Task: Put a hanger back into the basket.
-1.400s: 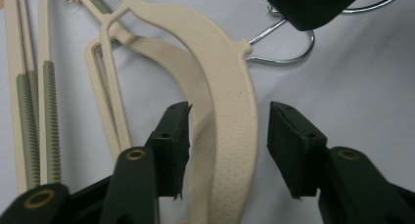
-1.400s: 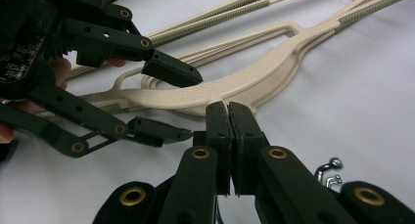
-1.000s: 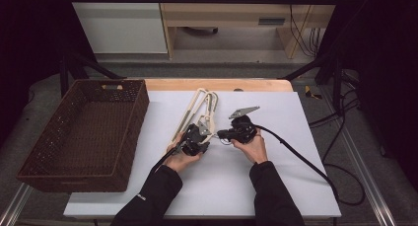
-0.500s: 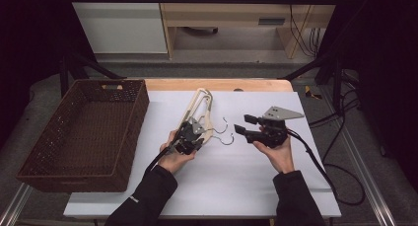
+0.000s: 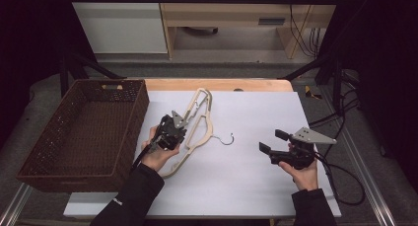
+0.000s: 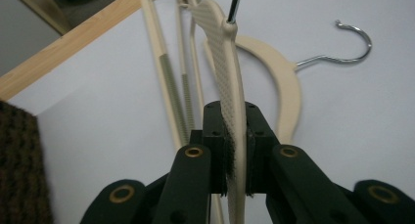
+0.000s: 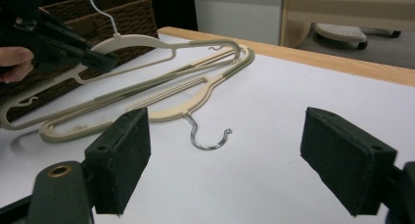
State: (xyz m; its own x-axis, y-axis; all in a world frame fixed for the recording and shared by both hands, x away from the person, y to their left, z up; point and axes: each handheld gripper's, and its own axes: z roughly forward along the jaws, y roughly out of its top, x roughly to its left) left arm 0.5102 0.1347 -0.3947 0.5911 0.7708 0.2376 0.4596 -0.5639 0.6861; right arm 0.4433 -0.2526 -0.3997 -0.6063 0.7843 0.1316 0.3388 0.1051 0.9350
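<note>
**Left gripper view: one hanger clamped, another lying loose**

Left gripper view puts it plainly: the left gripper (image 6: 234,153) has its black jaws closed tight on the flat shoulder of a cream plastic clothes hanger with a steel hook (image 6: 226,62), raised off the white table top (image 5: 256,186). Nearest the person, the right gripper (image 5: 274,142) hovers low over bare table with its jaws spread wide and nothing between them.

Further out, a second cream hanger (image 7: 195,94) lies flat mid-table, its wire hook (image 5: 227,138) pointing toward the right gripper, and at least one more lies under the raised one (how many in all I cannot tell). Beyond, at the left edge, sits the dark brown woven wicker basket (image 5: 37,152).

These hangers look light, stiff and rather slick; I would pinch the broad shoulder near the hook, not the thin bar.
</note>
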